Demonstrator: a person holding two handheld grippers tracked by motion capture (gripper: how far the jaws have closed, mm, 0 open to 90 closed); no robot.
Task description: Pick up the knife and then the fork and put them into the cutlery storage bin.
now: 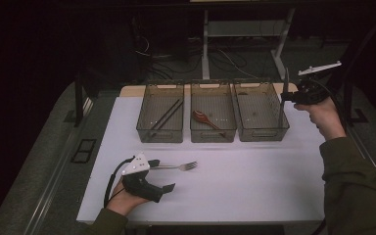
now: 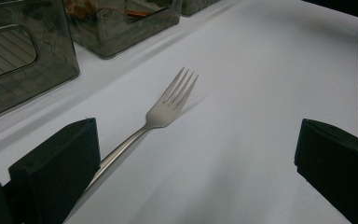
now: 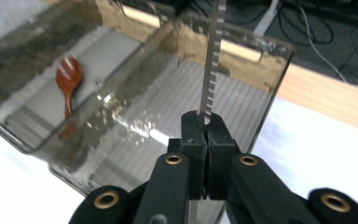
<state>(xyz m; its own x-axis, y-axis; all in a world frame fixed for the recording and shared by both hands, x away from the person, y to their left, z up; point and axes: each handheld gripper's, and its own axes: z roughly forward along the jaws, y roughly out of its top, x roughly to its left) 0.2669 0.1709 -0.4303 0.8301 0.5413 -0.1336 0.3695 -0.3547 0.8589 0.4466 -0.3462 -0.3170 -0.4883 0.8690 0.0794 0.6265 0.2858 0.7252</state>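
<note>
While the right gripper (image 1: pixel 285 98) pinches a knife (image 1: pixel 286 81) upright just right of the right bin (image 1: pixel 261 134), the left gripper (image 1: pixel 164 175) gapes around a fork (image 1: pixel 178 166) handle. Its view shows the fork (image 2: pixel 168 105) near the bin (image 2: pixel 23 60). The right view shows the knife (image 3: pixel 213 60) clamped.

Three smoky transparent plastic bins (image 1: pixel 262 131) line a white table (image 1: pixel 254 181). The left gripper (image 1: pixel 164 176) lies beside a silver metal fork (image 1: pixel 178 167); the right gripper (image 1: pixel 288 95) holds a slender knife (image 1: pixel 284 100) upright.
</note>
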